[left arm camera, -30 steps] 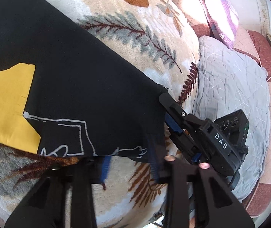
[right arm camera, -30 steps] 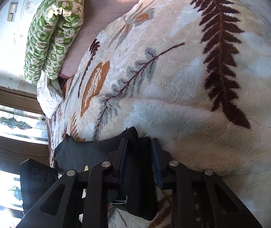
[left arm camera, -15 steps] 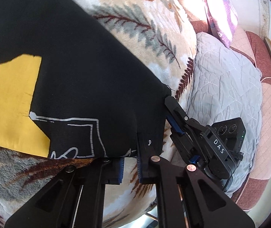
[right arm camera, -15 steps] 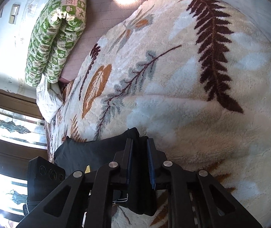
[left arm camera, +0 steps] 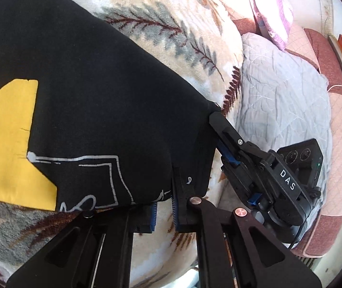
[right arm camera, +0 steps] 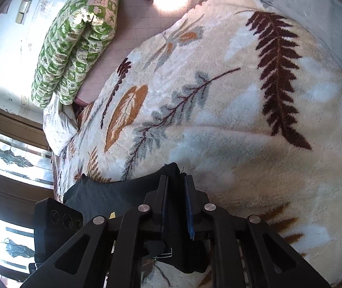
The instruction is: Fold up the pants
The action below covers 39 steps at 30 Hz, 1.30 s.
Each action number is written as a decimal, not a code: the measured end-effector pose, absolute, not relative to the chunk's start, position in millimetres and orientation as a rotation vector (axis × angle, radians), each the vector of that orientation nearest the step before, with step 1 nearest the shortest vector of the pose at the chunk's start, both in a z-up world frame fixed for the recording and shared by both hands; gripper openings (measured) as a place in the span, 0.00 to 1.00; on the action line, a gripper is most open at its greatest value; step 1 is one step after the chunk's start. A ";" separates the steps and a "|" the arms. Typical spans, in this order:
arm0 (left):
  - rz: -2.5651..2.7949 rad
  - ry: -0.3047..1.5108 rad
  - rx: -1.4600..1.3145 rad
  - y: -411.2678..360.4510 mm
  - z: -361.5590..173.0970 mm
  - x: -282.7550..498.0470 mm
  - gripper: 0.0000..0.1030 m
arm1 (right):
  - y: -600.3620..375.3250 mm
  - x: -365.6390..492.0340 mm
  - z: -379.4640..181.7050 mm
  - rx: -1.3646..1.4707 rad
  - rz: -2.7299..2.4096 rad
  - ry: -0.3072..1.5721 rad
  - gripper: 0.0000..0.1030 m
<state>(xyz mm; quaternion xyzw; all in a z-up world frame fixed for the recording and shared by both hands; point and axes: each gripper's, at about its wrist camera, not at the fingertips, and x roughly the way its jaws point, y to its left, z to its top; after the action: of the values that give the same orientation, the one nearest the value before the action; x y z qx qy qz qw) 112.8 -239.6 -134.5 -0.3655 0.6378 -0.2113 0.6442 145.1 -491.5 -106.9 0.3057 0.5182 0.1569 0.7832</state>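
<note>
Black pants (left arm camera: 94,100) with a yellow patch (left arm camera: 5,139) and white line print lie flat on a leaf-patterned fleece blanket (left arm camera: 171,24). At the near hem my left gripper (left arm camera: 163,201) is shut on the pants, the cloth edge lying between its blue pads. My right gripper (left arm camera: 215,120) pinches the pants' right corner in the left wrist view. In the right wrist view the same gripper (right arm camera: 175,184) is shut on a fold of the black pants (right arm camera: 113,192). The left gripper's camera block (right arm camera: 55,218) shows at lower left.
A grey quilted pillow (left arm camera: 286,91) and a purple pillow (left arm camera: 271,7) lie to the right of the blanket. A folded green patterned quilt (right arm camera: 75,43) and a white pillow (right arm camera: 60,124) sit at the far side. The blanket (right arm camera: 219,120) spreads wide ahead.
Both grippers have gone from open to shut on the pants' edge. The left one has also shifted a little to the left along the hem.
</note>
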 end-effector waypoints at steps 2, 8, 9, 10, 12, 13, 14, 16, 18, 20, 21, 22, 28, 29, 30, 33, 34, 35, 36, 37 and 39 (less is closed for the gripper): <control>-0.494 1.446 -0.846 -235.2 -129.2 110.6 0.07 | -487.4 142.0 -96.3 0.648 0.339 1.109 0.12; -0.514 1.405 -0.890 -212.0 -106.9 108.8 0.07 | -465.0 135.2 -61.1 0.609 0.336 1.078 0.11; -0.513 1.399 -0.900 -206.5 -104.5 108.8 0.07 | -459.1 134.6 -55.3 0.597 0.337 1.075 0.11; -0.511 1.393 -0.911 -200.8 -102.2 109.4 0.07 | -451.1 134.7 -49.4 0.586 0.343 1.072 0.11; -0.504 1.378 -0.933 -186.6 -98.7 109.7 0.07 | -437.0 135.3 -40.0 0.570 0.352 1.068 0.11; -0.498 1.373 -0.947 -179.0 -97.4 109.1 0.07 | -427.6 136.5 -35.6 0.560 0.359 1.068 0.11; -0.492 1.369 -0.961 -171.3 -96.8 109.3 0.07 | -419.4 137.0 -32.4 0.549 0.366 1.069 0.10; -0.480 1.361 -0.985 -156.8 -97.0 110.1 0.07 | -402.1 138.8 -28.7 0.538 0.384 1.072 0.10; -0.464 1.356 -1.008 -141.5 -98.1 110.8 0.07 | -382.2 141.8 -28.3 0.529 0.400 1.081 0.10; -0.449 1.352 -1.033 -124.6 -101.0 112.0 0.07 | -359.5 146.9 -30.2 0.530 0.425 1.093 0.10; -0.438 1.350 -1.051 -114.0 -103.0 111.9 0.07 | -349.6 149.2 -31.8 0.532 0.437 1.098 0.10; -0.432 1.349 -1.072 -103.5 -105.9 113.0 0.07 | -338.0 152.0 -33.8 0.532 0.451 1.104 0.10; -0.369 1.345 -1.157 -43.7 -123.9 119.2 0.07 | -275.0 165.4 -52.8 0.589 0.528 1.151 0.10; -0.375 1.357 -1.177 -36.4 -128.9 120.6 0.07 | -264.6 166.6 -57.5 0.597 0.534 1.165 0.11; -0.366 1.369 -1.196 -28.8 -133.9 120.9 0.07 | -255.7 167.3 -61.9 0.595 0.530 1.176 0.15; -0.326 1.384 -1.184 -8.9 -143.6 122.0 0.08 | -233.6 168.8 -82.7 0.571 0.496 1.248 0.15; -0.310 1.379 -1.185 -1.1 -146.0 122.0 0.08 | -230.1 168.9 -89.2 0.562 0.481 1.265 0.15; -0.300 1.376 -1.192 5.3 -148.3 121.0 0.08 | -229.3 168.2 -93.5 0.567 0.477 1.274 0.15; -0.293 1.376 -1.196 11.0 -150.3 119.9 0.08 | -230.5 166.6 -96.0 0.592 0.484 1.278 0.15; -0.292 1.376 -1.196 15.9 -152.1 118.1 0.08 | -233.2 164.3 -94.0 0.628 0.500 1.263 0.15; -0.284 1.364 -1.183 23.2 -148.8 116.5 0.08 | -244.0 156.7 -79.2 0.683 0.540 1.186 0.15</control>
<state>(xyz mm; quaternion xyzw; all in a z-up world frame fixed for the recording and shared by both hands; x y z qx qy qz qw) 116.5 23.2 -148.8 -0.5127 0.5908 -0.1231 0.6106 156.7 -244.0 -79.2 0.3115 0.5408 0.2461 0.7415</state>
